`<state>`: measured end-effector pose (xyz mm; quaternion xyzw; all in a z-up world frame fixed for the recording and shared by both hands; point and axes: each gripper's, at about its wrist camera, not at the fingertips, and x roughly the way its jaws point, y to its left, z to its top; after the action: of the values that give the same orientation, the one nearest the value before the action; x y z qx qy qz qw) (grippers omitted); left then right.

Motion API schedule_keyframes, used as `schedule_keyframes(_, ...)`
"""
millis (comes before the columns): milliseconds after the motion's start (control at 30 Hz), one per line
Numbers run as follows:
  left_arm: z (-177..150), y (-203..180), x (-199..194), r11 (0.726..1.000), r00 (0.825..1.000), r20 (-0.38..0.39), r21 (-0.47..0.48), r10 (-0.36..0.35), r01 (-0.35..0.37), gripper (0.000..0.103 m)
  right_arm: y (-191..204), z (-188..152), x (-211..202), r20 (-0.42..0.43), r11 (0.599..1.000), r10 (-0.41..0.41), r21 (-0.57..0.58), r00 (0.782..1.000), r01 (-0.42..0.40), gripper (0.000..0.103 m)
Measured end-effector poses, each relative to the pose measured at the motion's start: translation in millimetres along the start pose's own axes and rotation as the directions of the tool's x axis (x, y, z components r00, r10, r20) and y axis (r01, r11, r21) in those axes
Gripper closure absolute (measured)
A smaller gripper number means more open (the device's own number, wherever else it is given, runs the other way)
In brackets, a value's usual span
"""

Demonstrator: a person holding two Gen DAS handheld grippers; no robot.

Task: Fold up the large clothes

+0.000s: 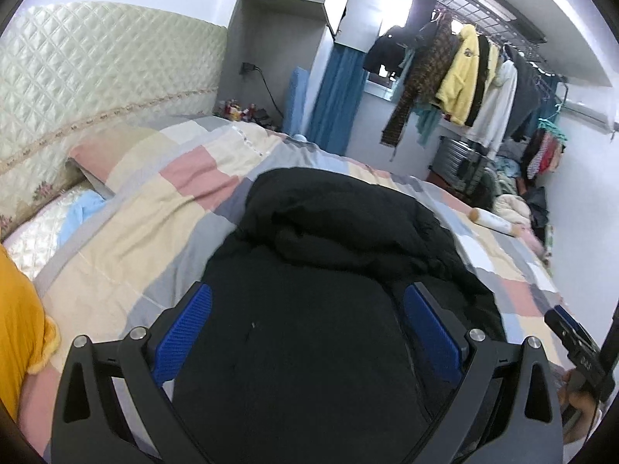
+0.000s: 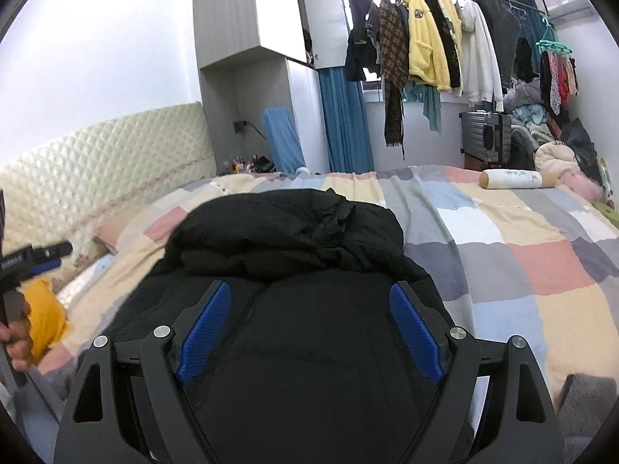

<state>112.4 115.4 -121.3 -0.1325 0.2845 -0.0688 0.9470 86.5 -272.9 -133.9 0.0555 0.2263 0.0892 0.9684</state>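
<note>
A large black padded jacket point(image 1: 329, 239) point(image 2: 286, 232) lies bunched and folded over on the patchwork bed cover point(image 1: 154, 232) point(image 2: 522, 255). My left gripper point(image 1: 309, 294) hovers over its near part, blue pads point(image 1: 185, 332) wide apart and nothing pinched between them. My right gripper point(image 2: 311, 288) stands open in the same way above the jacket, its pads point(image 2: 416, 332) clear of the cloth. Each view catches the other tool at its edge: the right gripper point(image 1: 576, 344) in a hand, the left gripper point(image 2: 35, 255) in a hand.
A quilted cream headboard point(image 1: 96, 77) point(image 2: 96, 162) runs along the left. A yellow cloth point(image 1: 19, 309) point(image 2: 46, 317) lies at the near left. A cylindrical bolster point(image 2: 518, 179) rests at the bed's far side. A rack of hanging clothes point(image 2: 445, 46), a suitcase point(image 2: 485, 135) and a grey wardrobe point(image 2: 247, 19) stand beyond.
</note>
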Motion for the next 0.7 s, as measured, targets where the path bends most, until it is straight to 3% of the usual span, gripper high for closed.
schedule_keyframes(167, -10.0, 13.0, -10.5, 0.999, 0.997, -0.069, -0.023, -0.047, 0.045, 0.003, -18.3, 0.9, -24.4, -0.062, 0.996, 0.046, 0.082, 0.997, -0.041, 0.019)
schedule_keyframes(367, -18.7, 40.8, -5.3, 0.990, 0.966, -0.236, -0.115, -0.105, 0.080, 0.003, -56.4, 1.6, -43.5, -0.163, 0.980, 0.102, 0.188, 0.981, -0.070, 0.019)
schedule_keyframes(500, -22.1, 55.2, 17.9, 0.981, 0.910, -0.395, -0.188, -0.128, 0.057, 0.004, -89.1, -0.3, -44.6, -0.243, 0.967, 0.121, 0.248, 0.962, -0.059, 0.019)
schedule_keyframes(533, -24.0, 61.9, 28.3, 0.975, 0.881, -0.453, -0.216, -0.138, 0.042, 0.004, -99.4, -2.3, -41.8, -0.268, 0.961, 0.139, 0.270, 0.953, -0.064, 0.019)
schedule_keyframes(600, -28.1, 71.9, 40.9, 0.969, 0.840, -0.521, -0.245, -0.151, 0.023, 0.004, -116.1, -8.8, -34.2, -0.329, 0.955, 0.150, 0.292, 0.932, -0.051, 0.019)
schedule_keyframes(700, -34.2, 84.1, 52.6, 0.966, 0.799, -0.586, -0.257, -0.131, -0.030, 0.004, -137.3, -24.7, -18.5, -0.436, 0.948, 0.180, 0.316, 0.882, -0.037, 0.019)
